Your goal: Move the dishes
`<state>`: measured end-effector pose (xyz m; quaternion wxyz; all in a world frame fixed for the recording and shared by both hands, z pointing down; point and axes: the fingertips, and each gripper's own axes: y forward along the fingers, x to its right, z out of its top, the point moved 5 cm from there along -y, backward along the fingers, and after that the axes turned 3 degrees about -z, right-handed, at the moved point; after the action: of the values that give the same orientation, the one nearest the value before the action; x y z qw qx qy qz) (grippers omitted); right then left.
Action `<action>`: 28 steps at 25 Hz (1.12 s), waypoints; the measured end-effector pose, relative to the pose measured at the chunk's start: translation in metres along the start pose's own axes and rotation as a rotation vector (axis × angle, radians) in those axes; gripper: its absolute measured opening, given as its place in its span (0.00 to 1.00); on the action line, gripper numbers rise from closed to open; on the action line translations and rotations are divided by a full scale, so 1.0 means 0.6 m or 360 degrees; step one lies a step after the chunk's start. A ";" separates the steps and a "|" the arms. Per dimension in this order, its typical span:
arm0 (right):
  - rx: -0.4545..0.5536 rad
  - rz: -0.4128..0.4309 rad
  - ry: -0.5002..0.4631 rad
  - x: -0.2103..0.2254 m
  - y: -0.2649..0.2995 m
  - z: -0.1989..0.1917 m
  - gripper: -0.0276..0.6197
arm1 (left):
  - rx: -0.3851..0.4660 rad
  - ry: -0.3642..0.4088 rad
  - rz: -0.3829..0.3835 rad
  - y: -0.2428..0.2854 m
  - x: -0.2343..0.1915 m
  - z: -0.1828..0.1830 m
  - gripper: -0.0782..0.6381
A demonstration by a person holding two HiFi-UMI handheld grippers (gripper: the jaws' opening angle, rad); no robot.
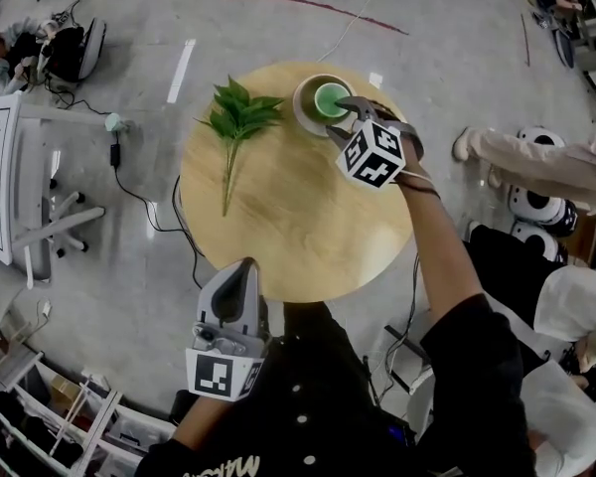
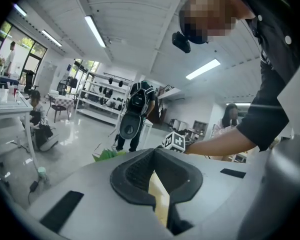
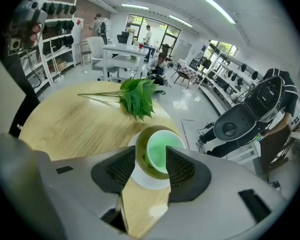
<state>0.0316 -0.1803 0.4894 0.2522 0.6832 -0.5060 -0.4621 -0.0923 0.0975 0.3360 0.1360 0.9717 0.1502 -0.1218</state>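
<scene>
A round wooden table (image 1: 278,217) carries a white saucer (image 1: 301,113) with an olive bowl (image 3: 140,136) on it, and a light green cup (image 1: 330,99) sits inside the bowl at the far edge. My right gripper (image 1: 346,119) reaches down at the stack; in the right gripper view its jaws stand apart on either side of the green cup (image 3: 162,149), open, with no pad seen pressing on it. A green leafy sprig (image 1: 236,117) lies left of the dishes. My left gripper (image 1: 244,269) hovers at the table's near edge, shut and empty.
A white desk (image 1: 0,167) and an office chair (image 1: 55,222) stand to the left, with a black cable (image 1: 144,202) across the floor. A person's leg (image 1: 536,162) and white machines (image 1: 531,207) are to the right. Shelving (image 1: 70,410) sits at lower left.
</scene>
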 end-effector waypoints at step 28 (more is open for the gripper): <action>0.0442 -0.0262 0.0656 0.036 0.020 -0.020 0.64 | -0.0121 -0.0039 0.0022 0.033 0.006 -0.049 0.13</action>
<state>0.0384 -0.2061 0.4962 0.2154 0.8299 -0.4452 -0.2582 -0.0767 0.0890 0.3668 0.1754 0.9652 0.1464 -0.1271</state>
